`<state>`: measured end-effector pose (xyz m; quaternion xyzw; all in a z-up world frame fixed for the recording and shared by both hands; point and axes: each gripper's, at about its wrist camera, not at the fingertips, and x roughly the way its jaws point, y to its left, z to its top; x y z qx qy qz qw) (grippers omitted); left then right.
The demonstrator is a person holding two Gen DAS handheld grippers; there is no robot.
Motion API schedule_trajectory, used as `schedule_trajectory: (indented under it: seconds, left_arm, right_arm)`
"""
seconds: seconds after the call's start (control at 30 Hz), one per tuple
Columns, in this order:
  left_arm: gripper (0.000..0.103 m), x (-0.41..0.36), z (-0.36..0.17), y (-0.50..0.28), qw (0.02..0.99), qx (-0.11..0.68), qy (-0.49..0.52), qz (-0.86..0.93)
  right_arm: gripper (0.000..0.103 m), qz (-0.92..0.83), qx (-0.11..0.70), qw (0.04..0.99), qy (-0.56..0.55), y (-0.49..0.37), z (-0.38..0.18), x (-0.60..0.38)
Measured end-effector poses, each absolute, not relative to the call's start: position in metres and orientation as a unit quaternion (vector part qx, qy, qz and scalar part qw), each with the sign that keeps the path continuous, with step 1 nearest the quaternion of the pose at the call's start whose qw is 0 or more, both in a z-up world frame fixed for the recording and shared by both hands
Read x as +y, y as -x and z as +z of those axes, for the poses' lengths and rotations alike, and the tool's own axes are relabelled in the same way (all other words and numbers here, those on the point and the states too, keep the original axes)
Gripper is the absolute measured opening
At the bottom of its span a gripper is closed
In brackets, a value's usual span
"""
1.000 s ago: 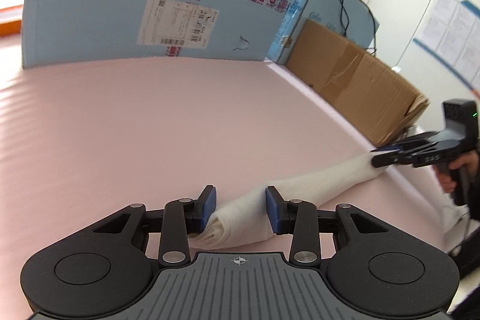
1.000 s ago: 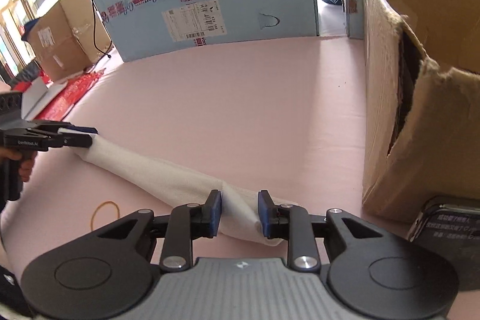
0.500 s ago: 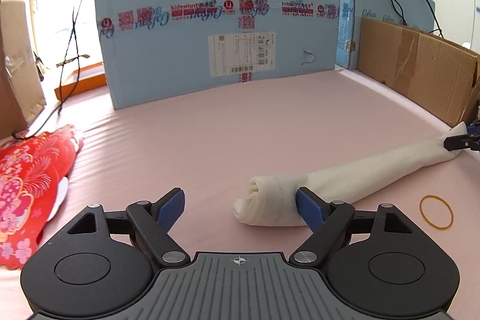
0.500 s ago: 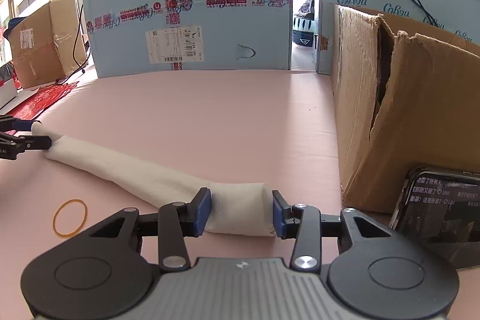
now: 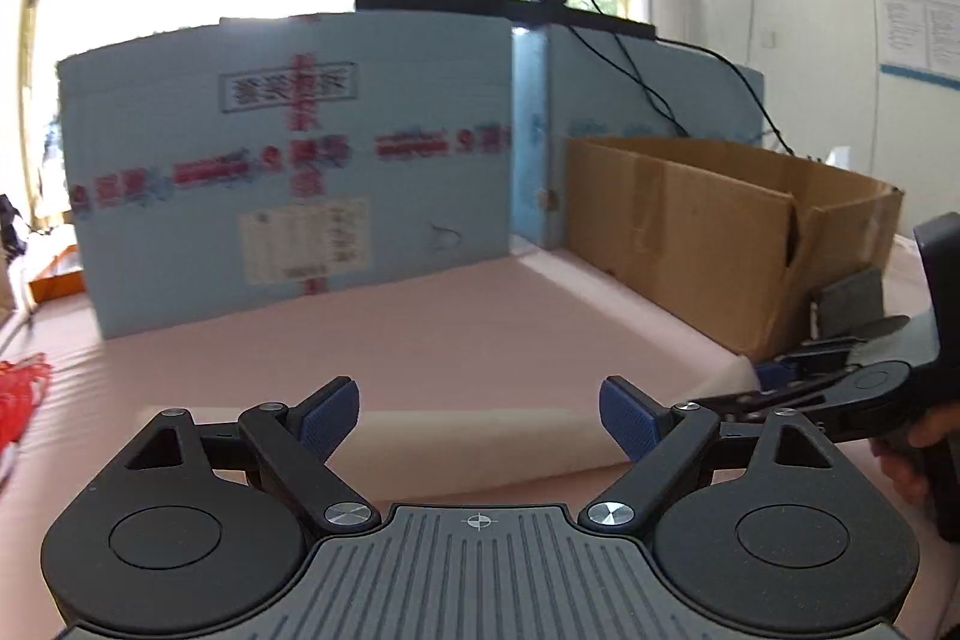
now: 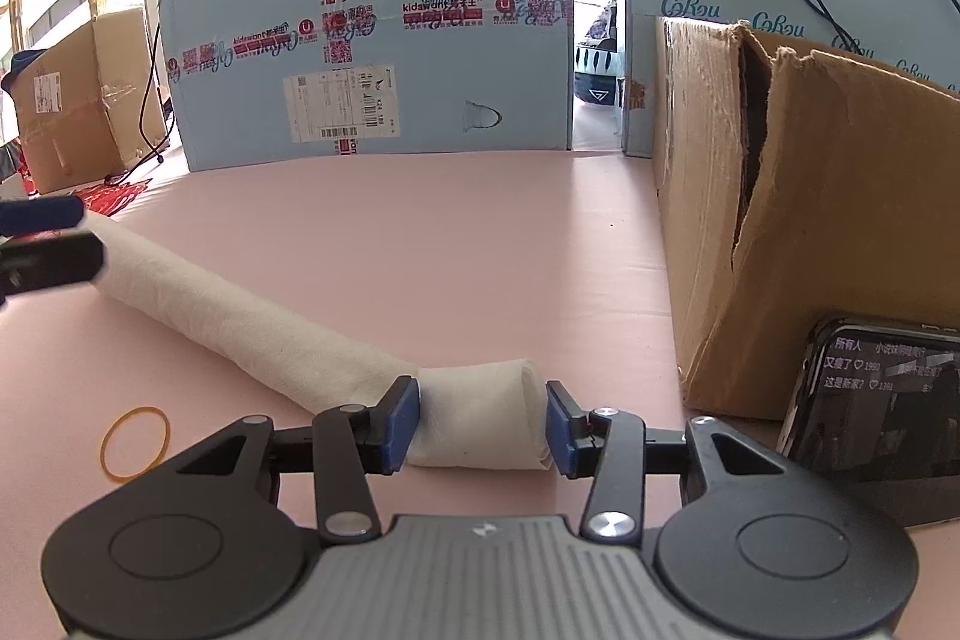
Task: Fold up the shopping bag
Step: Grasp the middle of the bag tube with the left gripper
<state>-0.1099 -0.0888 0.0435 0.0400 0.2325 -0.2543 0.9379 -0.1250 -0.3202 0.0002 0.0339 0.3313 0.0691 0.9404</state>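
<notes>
Left wrist view: our left gripper (image 5: pixel 479 415) stood with its jaws wide apart and just beginning to close, touching nothing. The rolled white shopping bag (image 5: pixel 474 445) lay on the pink table cover (image 5: pixel 420 328) across the gap, lower and beyond the pads. A second ago those same pads were pinching the roll's near end; since then they had sprung open and the hand had drawn back and swung round, so the picture was blurred. We judged that the left end had been let go on purpose. At the right edge the right gripper (image 5: pixel 774 379) sat at the roll's far end, before the brown cardboard box (image 5: pixel 720 226).

Right wrist view: our right gripper (image 6: pixel 483 421) had its jaws apart on either side of the roll's end (image 6: pixel 480 421). The left pad lay against the cloth, while the right pad seemed just clear; a second ago they were squeezing it tight. The roll kept its shape unaided, running off to the left. A rubber band (image 6: pixel 135 442) lay near on the cover, likely wanted next to bind it. A phone (image 6: pixel 876 403) leaned by the box.
</notes>
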Motion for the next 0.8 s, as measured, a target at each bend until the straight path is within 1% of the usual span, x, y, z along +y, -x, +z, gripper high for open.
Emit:
schedule_trajectory:
  seconds: [0.07,0.23,0.3,0.57,0.67,0.8]
  left_arm:
    - [0.085,-0.101,0.036,0.101,0.931,0.252,-0.036,-0.263]
    - [0.084,-0.113,0.008,0.09,0.925,0.3,-0.081,-0.221]
    - [0.084,-0.108,0.008,0.09,0.926,0.3,-0.076,-0.215]
    - [0.084,-0.083,0.013,0.081,0.932,0.305,-0.02,-0.196]
    - [0.085,-0.081,0.013,0.08,0.936,0.304,-0.037,-0.172]
    - [0.086,-0.08,0.011,0.079,0.939,0.303,-0.058,-0.149]
  right_arm:
    - [0.047,0.07,0.33,0.941,-0.037,0.126,0.0,-0.321]
    - [0.048,0.073,0.328,0.941,-0.044,0.128,-0.001,-0.323]
    - [0.049,0.073,0.329,0.94,-0.05,0.128,-0.002,-0.325]
    - [0.05,0.075,0.33,0.939,-0.058,0.127,-0.002,-0.327]
    - [0.051,0.074,0.33,0.939,-0.059,0.127,-0.003,-0.327]
    - [0.055,0.069,0.331,0.939,-0.057,0.127,-0.003,-0.326]
